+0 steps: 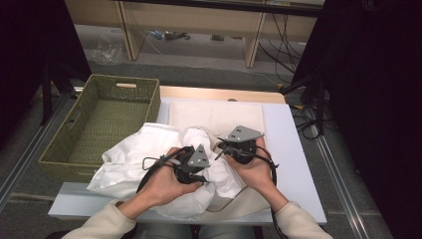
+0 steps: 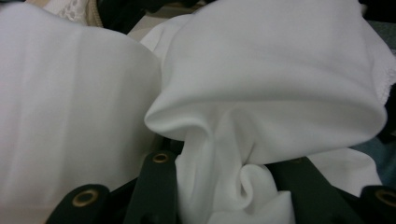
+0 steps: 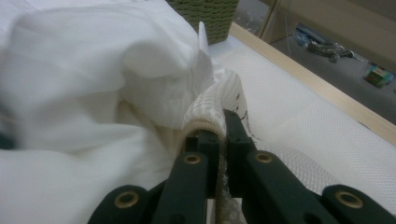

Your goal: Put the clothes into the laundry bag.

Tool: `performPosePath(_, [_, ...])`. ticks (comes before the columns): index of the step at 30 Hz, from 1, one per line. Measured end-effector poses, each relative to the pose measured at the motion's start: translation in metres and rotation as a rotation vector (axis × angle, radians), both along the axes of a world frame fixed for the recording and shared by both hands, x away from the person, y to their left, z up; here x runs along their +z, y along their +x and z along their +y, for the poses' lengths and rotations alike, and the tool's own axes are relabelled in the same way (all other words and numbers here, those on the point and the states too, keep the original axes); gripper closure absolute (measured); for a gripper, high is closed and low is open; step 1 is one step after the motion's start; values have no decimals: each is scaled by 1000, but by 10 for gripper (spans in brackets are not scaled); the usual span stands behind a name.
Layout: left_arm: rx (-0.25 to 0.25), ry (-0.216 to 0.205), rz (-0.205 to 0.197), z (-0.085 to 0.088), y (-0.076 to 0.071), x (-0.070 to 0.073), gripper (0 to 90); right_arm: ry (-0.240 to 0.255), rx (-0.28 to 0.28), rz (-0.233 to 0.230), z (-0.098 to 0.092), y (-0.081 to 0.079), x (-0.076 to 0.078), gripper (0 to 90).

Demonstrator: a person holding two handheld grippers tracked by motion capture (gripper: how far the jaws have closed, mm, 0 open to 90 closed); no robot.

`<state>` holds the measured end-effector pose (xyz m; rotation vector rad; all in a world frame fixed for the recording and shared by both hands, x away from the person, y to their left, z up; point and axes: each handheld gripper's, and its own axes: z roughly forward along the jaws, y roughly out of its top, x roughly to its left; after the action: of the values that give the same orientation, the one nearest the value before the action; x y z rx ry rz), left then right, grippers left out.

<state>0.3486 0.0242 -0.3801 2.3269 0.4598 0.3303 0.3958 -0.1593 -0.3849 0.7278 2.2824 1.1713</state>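
White garment, both grippers clamped, hands close together

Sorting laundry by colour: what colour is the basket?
Olive green, woven basket; it shows best in the high view.

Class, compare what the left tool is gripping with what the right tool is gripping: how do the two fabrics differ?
The left tool pinches a smooth, plain white cloth; the right tool clamps a cream, mesh-textured fabric. The white cloth is bunched in soft folds between wide-set jaws; the mesh fabric is a thin folded edge between nearly closed jaws. Both are pale textiles, held off the table.
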Motion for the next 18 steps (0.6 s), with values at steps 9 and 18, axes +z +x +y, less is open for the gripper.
performPosePath(9, [19, -4, 37, -22, 7, -14, 484, -12, -21, 29, -1, 1, -5, 894])
performPosePath(18, [-36, -66, 15, -7, -16, 3, 247, -8, -55, 23, -3, 1, -4, 893])
